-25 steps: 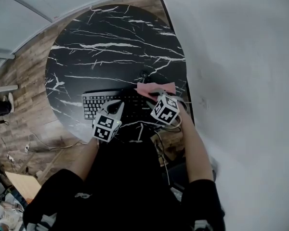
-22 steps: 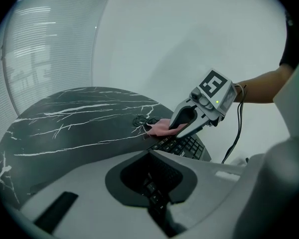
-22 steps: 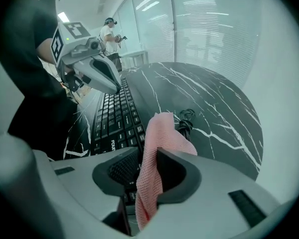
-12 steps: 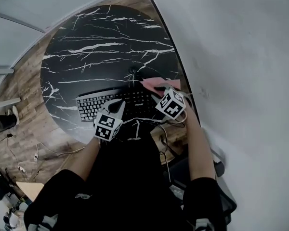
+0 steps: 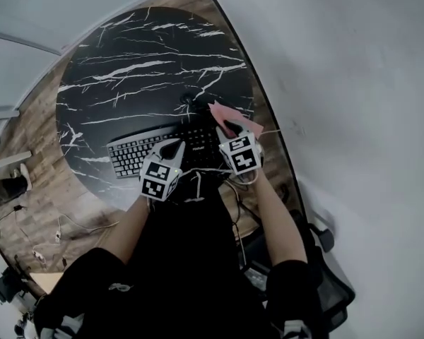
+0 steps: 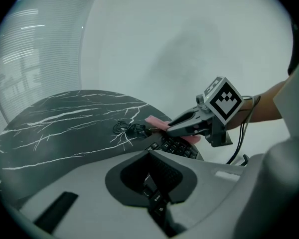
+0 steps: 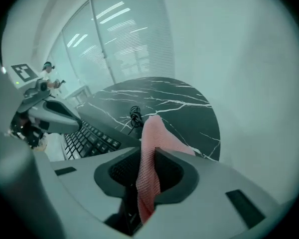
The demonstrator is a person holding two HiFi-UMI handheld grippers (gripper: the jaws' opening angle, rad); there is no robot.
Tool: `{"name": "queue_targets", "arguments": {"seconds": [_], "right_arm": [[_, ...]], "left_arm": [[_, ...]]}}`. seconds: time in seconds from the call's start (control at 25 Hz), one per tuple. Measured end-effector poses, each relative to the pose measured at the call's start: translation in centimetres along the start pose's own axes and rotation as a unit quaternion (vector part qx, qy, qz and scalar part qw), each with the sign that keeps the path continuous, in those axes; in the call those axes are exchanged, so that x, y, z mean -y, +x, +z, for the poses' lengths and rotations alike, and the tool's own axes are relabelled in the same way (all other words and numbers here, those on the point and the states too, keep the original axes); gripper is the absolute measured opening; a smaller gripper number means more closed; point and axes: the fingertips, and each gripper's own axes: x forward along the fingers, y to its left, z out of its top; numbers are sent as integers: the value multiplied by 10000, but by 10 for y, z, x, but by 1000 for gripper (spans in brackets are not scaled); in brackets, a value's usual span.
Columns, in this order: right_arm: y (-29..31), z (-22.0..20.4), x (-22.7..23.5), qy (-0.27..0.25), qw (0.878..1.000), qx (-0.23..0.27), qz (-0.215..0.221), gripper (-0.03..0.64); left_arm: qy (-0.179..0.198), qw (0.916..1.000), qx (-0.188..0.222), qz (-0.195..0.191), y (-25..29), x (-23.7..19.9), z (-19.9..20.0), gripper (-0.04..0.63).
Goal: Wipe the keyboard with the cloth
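Head view, with both gripper views. The keyboard lies on the near part of the round black marble-patterned table, with 1 coiled cable just beyond it. The pink cloth is clamped in the right gripper, whose 2 jaws have just been closing on it, and is held at the keyboard's right end, its free part rising from the jaws. The left gripper is held over the keyboard's middle keys, its jaws drawn together with nothing between them.
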Motion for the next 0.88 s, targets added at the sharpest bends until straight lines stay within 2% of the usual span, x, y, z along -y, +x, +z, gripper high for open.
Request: {"name": "queue_targets", "arguments": {"seconds": [0.12,0.24,0.52,0.88], "right_arm": [[-3,-2,11,592,9962,291,-574,33],[-4,-4,20,1075,9898,557,-757,28],[-11,-15,15,1167,9880,480,-889,34],[-29,-50,0,1381,9843,397,-1024,43]], "left_arm": [[54,9999,42,-99,7,10,5,-2],[179,9995,59,-240,10,23,11,-2],[369,9984,-16,-419,9,36,3,-2],[568,9964,-109,-615,-4,45,-10,-2]]}}
